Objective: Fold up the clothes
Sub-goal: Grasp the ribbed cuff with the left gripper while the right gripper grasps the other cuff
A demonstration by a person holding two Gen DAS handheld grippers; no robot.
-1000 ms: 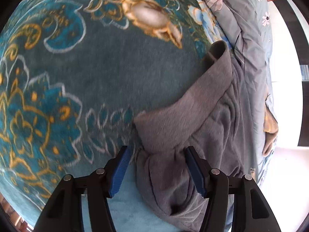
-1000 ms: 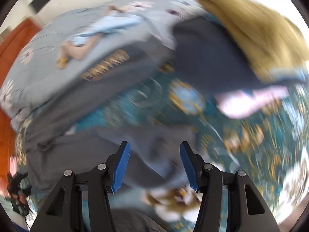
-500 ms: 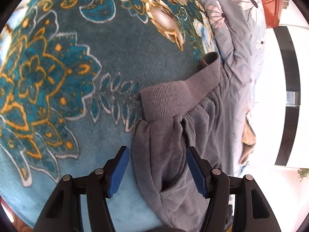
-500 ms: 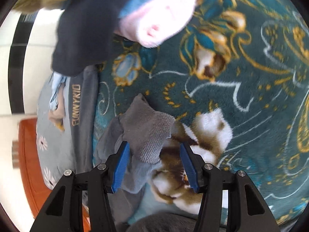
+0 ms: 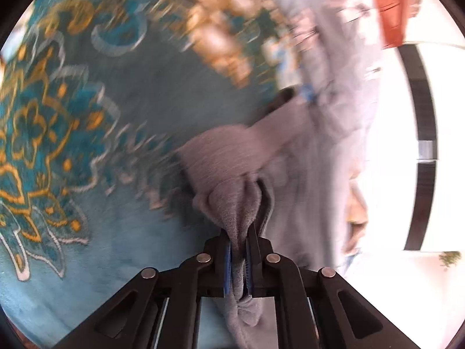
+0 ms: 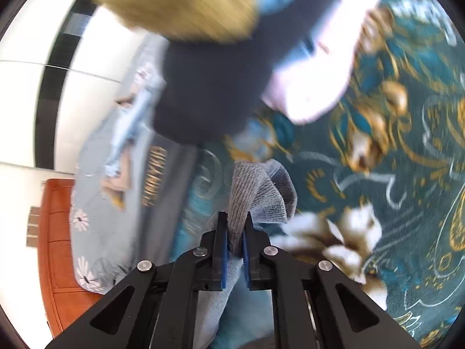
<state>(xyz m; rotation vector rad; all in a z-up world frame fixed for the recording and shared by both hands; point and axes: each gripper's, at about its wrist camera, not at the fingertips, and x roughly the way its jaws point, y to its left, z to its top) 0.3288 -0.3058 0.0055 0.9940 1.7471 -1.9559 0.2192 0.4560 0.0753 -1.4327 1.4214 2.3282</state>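
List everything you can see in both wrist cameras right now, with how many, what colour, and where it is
Grey garment: one, grey with ribbed cuffs, lying on the blanket, pinched by both grippers.
Blanket: one, teal with gold and white floral pattern, under the garment.
Bedsheet: one, pale blue-grey with daisy print, along the blanket's edge.
Clothes pile: several pieces, dark navy, mustard, pink-white, light blue, at the top of the right wrist view; blurred, exact count unclear.
Lettered fabric: one, grey with gold lettering, between sheet and blanket.
Wooden furniture: one, reddish-brown, beyond the bed.
Left gripper: one, black with blue pads, shut on bunched grey fabric.
Right gripper: one, black with blue pads, shut on a ribbed cuff.
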